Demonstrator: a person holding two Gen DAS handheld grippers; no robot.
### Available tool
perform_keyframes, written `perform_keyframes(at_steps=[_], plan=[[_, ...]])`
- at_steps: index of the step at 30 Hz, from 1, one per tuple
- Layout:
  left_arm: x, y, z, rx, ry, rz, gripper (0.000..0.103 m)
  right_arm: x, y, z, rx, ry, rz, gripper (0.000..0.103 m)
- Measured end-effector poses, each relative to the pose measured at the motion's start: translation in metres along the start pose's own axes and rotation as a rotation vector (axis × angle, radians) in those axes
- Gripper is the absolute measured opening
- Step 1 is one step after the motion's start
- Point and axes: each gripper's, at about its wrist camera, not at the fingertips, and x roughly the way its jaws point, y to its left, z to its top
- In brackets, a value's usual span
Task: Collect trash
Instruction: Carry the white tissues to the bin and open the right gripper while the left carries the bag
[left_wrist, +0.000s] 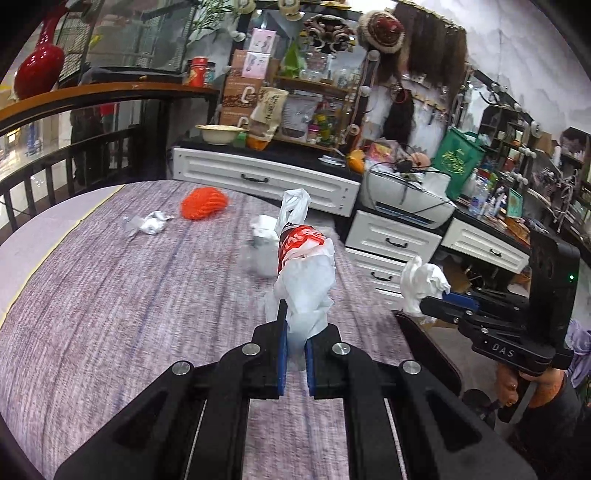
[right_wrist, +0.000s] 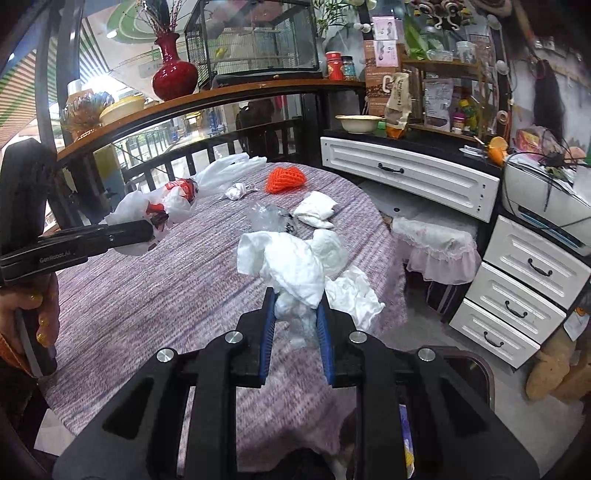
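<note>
Purple tablecloth (left_wrist: 129, 295); plastic bag (left_wrist: 306, 280) in left claw (left_wrist: 295, 354).

1. Desk (left_wrist: 110, 295): woven cloth cover, matt, rough.
2. Bag (left_wrist: 306, 280): thin plastic film, crinkled, slightly glossy.
3. Tissue (right_wrist: 291, 273): soft crumpled paper, matt.
4. Vase (right_wrist: 173, 74): glossy red glaze.
5. Left tool (left_wrist: 295, 354): matt black plastic, metal bolts.
</note>
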Motion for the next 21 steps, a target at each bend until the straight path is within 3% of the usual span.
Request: perform_keyframes(at_steps=[11, 21], plan=[[0.009, -0.063, -0.014, 0.044, 0.007, -0.117, 0.008, -0.043, -0.04, -0.043, 0.072, -0.004, -0.087, 0.022], [0.021, -0.11, -0.024, 0.087, 0.03, -0.195, 0.008, -0.057, -0.079, -0.086, 0.168, 0.028, -0.141, 0.022]])
